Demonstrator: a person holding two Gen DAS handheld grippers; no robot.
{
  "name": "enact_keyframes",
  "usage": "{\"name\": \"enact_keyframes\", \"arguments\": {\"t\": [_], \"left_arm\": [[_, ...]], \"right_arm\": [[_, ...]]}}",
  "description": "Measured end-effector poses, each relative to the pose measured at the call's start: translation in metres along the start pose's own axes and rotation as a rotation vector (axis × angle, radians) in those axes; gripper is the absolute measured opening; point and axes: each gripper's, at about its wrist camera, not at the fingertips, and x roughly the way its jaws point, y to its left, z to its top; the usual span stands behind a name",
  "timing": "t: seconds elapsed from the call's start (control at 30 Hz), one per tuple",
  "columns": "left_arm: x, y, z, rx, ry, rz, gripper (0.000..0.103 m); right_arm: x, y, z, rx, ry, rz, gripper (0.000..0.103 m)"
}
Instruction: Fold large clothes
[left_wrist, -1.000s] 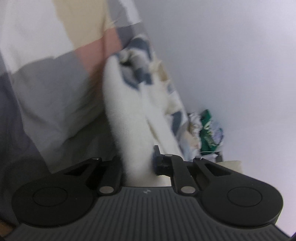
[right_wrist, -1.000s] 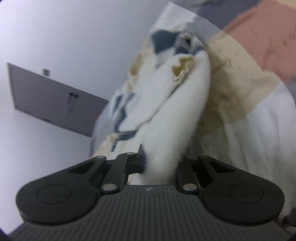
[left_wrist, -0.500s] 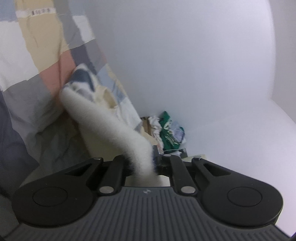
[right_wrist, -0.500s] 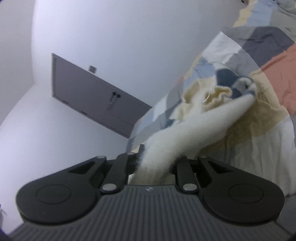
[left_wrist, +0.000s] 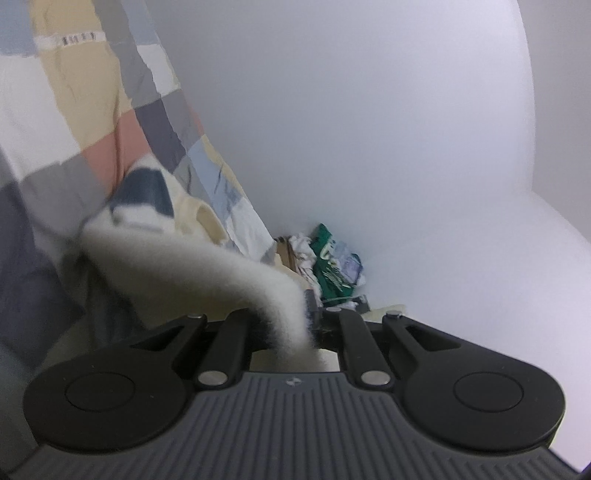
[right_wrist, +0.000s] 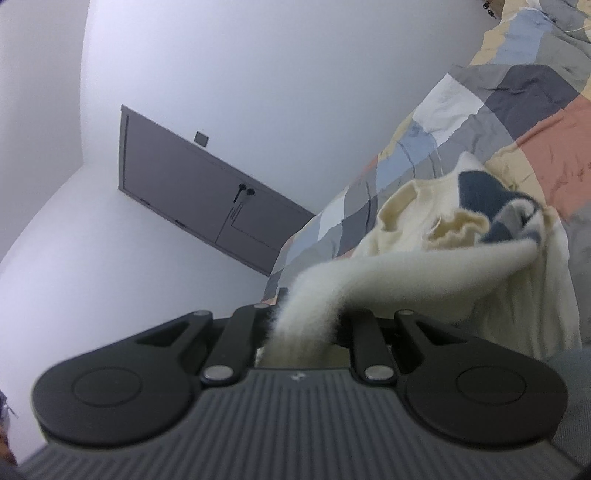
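A cream fleece garment (left_wrist: 207, 258) with navy and grey patches is lifted off the bed. My left gripper (left_wrist: 295, 314) is shut on one fuzzy edge of it, which stretches away to the upper left. In the right wrist view the same garment (right_wrist: 424, 258) runs off to the right, and my right gripper (right_wrist: 306, 314) is shut on its other edge. The fabric hides the fingertips of both grippers. The rest of the garment hangs bunched between the two held edges, over the quilt.
A patchwork quilt (left_wrist: 74, 110) in grey, beige, pink and white covers the bed (right_wrist: 517, 92). A heap of green and white items (left_wrist: 328, 262) lies by the wall corner. A grey double door (right_wrist: 192, 192) stands in the white wall.
Both grippers have risen and tilted up, lifting the garment off the bed. The held edges now stretch out long, and the wall, door and corner heap have come into view.
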Motion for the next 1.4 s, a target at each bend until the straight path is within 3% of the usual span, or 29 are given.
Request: {"name": "enact_keyframes", "arguments": {"t": [0.33,0.53,1.0,1.27,1.33,1.37,1.4], "left_arm": [[0.118,-0.029,0.091,0.179,-0.031,0.094,0.01],[0.194,-0.001,0.133,0.204,-0.044,0.186,0.01],[0.305,0.15,0.167,0.072,0.044,0.368,0.01],[0.322,0.167,0.17,0.091,0.067,0.407,0.011],[0.32,0.159,0.167,0.12,0.088,0.405,0.024],[0.32,0.156,0.166,0.139,0.097,0.402,0.046],[0.318,0.15,0.164,0.16,0.098,0.4,0.068]], "right_arm": [[0.086,-0.03,0.09,0.11,-0.101,-0.083,0.017],[0.153,-0.071,0.122,0.188,-0.159,-0.152,0.017],[0.258,-0.185,0.126,0.208,-0.067,-0.306,0.018],[0.274,-0.201,0.122,0.213,-0.04,-0.322,0.018],[0.273,-0.193,0.122,0.171,-0.028,-0.321,0.022],[0.274,-0.189,0.123,0.152,-0.02,-0.319,0.033],[0.274,-0.185,0.122,0.133,-0.014,-0.305,0.053]]}}
